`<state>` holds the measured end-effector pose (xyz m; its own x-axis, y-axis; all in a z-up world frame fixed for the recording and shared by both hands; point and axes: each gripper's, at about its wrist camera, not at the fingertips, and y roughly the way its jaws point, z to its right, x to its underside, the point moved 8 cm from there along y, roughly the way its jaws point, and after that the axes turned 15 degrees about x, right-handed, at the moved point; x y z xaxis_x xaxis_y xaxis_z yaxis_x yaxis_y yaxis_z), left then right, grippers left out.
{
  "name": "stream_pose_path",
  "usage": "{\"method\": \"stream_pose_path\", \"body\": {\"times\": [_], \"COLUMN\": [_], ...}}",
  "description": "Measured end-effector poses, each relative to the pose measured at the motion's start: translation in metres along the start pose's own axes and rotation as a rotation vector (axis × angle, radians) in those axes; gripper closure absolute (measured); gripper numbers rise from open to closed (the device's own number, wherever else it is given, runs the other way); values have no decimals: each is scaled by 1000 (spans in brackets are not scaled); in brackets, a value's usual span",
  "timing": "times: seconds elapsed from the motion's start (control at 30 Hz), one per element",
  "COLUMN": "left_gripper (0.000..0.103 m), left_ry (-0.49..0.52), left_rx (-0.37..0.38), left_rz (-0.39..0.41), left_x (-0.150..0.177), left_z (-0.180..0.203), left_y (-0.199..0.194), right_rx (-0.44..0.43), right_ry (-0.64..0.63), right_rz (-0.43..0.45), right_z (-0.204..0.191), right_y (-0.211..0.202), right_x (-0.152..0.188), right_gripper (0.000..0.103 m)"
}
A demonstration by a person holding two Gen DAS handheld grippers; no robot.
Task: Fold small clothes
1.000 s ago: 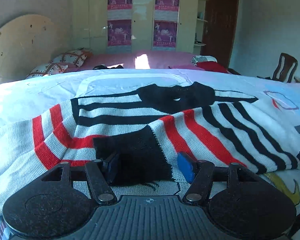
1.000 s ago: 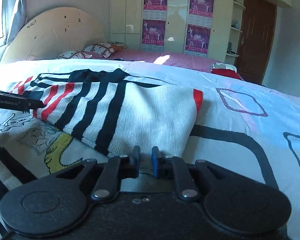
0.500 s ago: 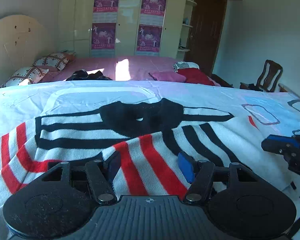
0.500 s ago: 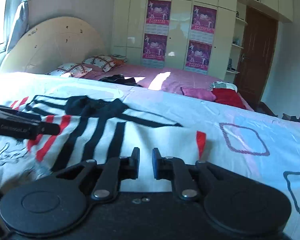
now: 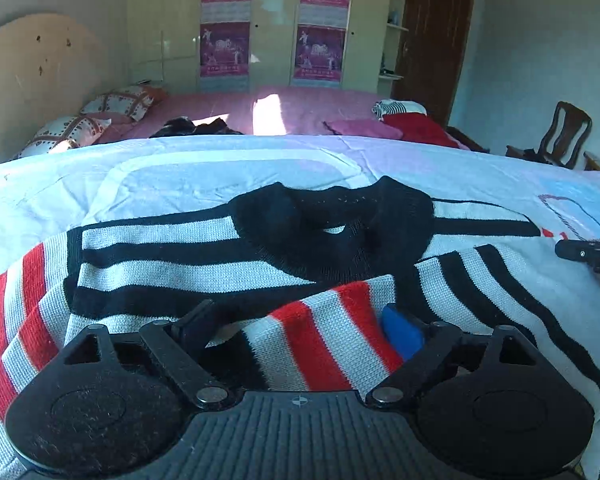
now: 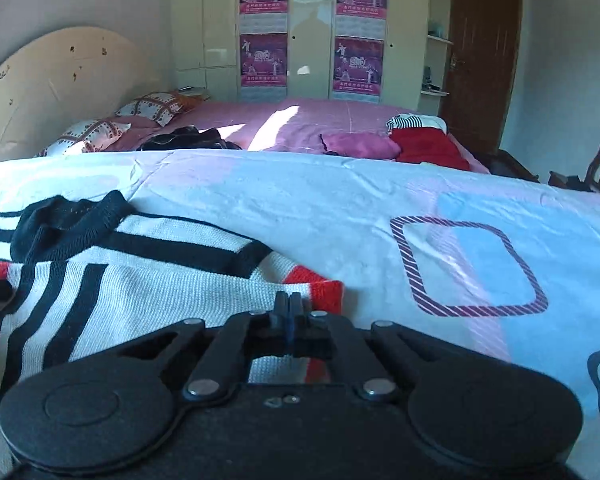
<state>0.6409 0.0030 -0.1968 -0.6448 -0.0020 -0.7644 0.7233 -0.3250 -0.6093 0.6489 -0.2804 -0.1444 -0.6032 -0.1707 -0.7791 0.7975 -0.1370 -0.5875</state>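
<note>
the striped sweater (image 5: 228,264) lies on the bed (image 6: 340,200), one sleeve folded across lower centre; the rest seems unfolded. left gripper (image 5: 300,328) has just spread wide around the sleeve; right gripper (image 6: 289,308) is closed on the hem.

white letters "da" show on the black body of the right gripper (image 5: 592,258) at the right edge of the left wrist view; the rest of the word is cut off by the frame. four purple posters (image 6: 263,62) hang on the wardrobe doors (image 6: 312,28) in the background. the lower posters carry large figures that look like "2017", not certain. a line of characters runs along the foot of each poster, too small to read. handwriting in dark ink sits on the left edge of the pale headboard (image 6: 60,92), illegible. no other legible text found.
</note>
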Motion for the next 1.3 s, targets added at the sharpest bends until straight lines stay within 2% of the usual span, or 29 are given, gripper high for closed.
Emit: {"method": "stream_pose_path", "body": {"times": [0.07, 0.1, 0.13, 0.17, 0.27, 0.33, 0.4, 0.43, 0.47, 0.6, 0.73, 0.77, 0.87, 1.0, 1.13, 1.23, 1.3], "left_gripper": [14, 14, 14, 14, 14, 14, 14, 14, 14, 14, 14, 14, 14, 14, 14, 14, 14], "left_ry": [11, 11, 21, 25, 8, 42, 68, 59, 52, 39, 21, 0, -88, -208, -384, -578, -713], "left_rx": [-18, -27, -35, -36, -10, 0, -1, -9, 5, -13, -19, -16, -3, -66, -168, -278, -323], "left_rz": [-12, -1, 26, 39, 60, 44, 9, -30, 2, 10, -12, -7, 51, 112, 230, 362, 423], "left_x": [-3, -5, -7, -6, 5, 18, 32, 42, 45, 40, 43, 41, 41, 64, 101, 140, 163], "left_z": [3, 5, 6, 7, 14, 25, 29, 26, 24, 20, 15, 15, 3, -38, -110, -182, -227], "left_y": [-3, -9, -19, -29, -59, -65, -62, -58, -62, -73, -70, -74, -101, -154, -228, -290, -318], "right_rx": [9, 1, -8, -10, -44, -68, -73, -49, -29, -17, -16, -11, -15, -39, -72, -81, -85], "right_ry": [-37, -19, -7, -7, -45, -93, -115, -120, -116, -124, -132, -110, -30, 30, 54, 39, 29], "right_rz": [5, 17, 41, 58, 69, 38, 25, 26, 37, 65, 38, 24, 58, 39, 25, 20, 15], "right_z": [-4, -4, -3, -3, -10, -23, -32, -33, -32, -31, -33, -31, -28, -33, -54, -75, -89], "right_y": [-4, -12, -23, -33, -65, -76, -86, -91, -97, -126, -123, -124, -137, -148, -161, -167, -169], "right_x": [-3, -6, -8, -9, 5, 24, 41, 49, 55, 67, 75, 69, 54, 49, 48, 47, 46], "right_gripper": [99, 96, 87, 85, 85, 87, 88, 88, 87, 86, 85, 86, 84, 83, 83, 81, 79]}}
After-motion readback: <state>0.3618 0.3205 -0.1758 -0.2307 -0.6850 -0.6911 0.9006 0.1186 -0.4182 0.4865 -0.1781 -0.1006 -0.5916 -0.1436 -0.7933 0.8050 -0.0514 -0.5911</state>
